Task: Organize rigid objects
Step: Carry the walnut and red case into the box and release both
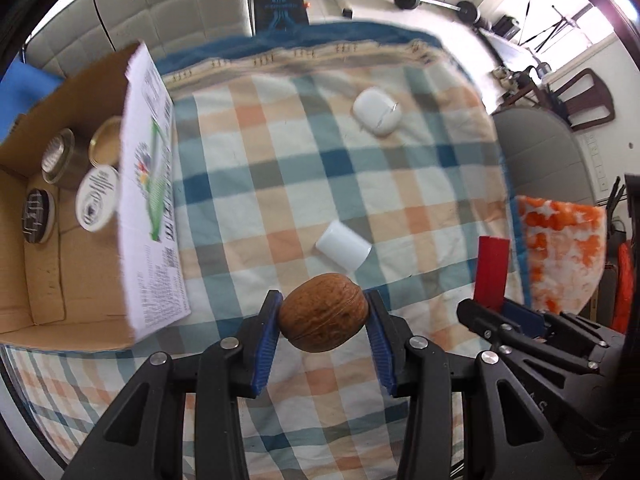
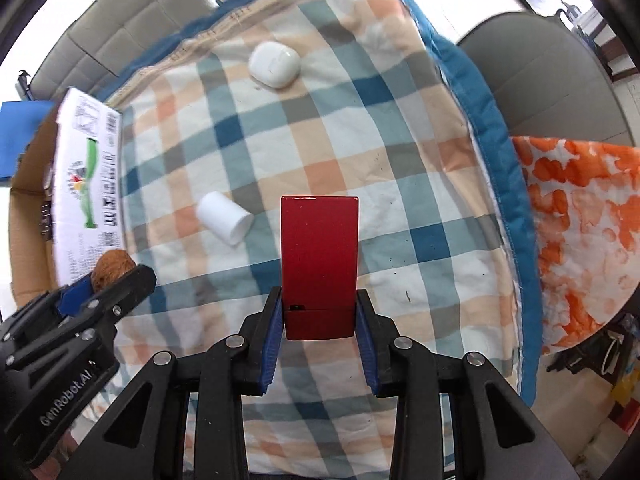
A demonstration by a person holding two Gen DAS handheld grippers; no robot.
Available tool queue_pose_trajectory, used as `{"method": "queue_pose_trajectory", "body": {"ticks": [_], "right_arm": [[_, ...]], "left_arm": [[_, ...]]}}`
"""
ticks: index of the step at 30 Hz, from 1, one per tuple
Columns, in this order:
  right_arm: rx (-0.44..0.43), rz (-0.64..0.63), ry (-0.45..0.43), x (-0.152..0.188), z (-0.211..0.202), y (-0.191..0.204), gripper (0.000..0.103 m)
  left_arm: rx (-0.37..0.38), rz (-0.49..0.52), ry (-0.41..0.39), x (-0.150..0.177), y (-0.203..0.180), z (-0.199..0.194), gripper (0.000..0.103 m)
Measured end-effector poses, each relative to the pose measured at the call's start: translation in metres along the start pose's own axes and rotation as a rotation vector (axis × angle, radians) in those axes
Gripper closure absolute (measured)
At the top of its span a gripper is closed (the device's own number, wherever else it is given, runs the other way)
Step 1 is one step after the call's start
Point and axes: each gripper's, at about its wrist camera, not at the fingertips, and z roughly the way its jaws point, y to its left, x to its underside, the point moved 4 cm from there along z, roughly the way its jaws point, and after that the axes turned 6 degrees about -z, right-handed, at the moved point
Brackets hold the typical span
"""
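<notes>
My left gripper [image 1: 323, 320] is shut on a brown walnut [image 1: 324, 318] and holds it above the checked cloth, just right of the open cardboard box [image 1: 36, 280]. My right gripper [image 2: 319, 312] is shut on a flat red case [image 2: 319, 256], held upright; it also shows in the left wrist view [image 1: 492, 272]. A white cylinder [image 1: 343, 250] lies on its side on the cloth ahead of the walnut. A white earbud case [image 1: 377, 111] lies farther back. The box holds several round tins [image 1: 97, 198].
The box's printed white flap [image 1: 150, 200] stands up between the box and the cloth. An orange and white cloth [image 2: 580, 232] hangs at the right edge. A grey chair [image 1: 540, 152] stands behind it. A sofa [image 1: 160, 4] is at the back.
</notes>
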Motion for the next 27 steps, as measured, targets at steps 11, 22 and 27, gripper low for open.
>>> {"method": "queue_pose_trajectory", "body": {"ticks": [11,22,27], "right_arm": [[-0.041,-0.113,-0.150,-0.006,-0.090,0.090,0.067],[-0.097,-0.288,-0.150,-0.008,-0.085,0.239,0.067],[-0.106,-0.349,-0.114,-0.013,-0.057,0.301,0.067]], "left_arm": [[0.007,-0.021,-0.188,-0.009,0.074,-0.110,0.064],[-0.046,-0.182,-0.220,0.004,0.214,-0.138,0.064],[-0.066,-0.244,-0.181,0.005,0.272,-0.123,0.064]]}}
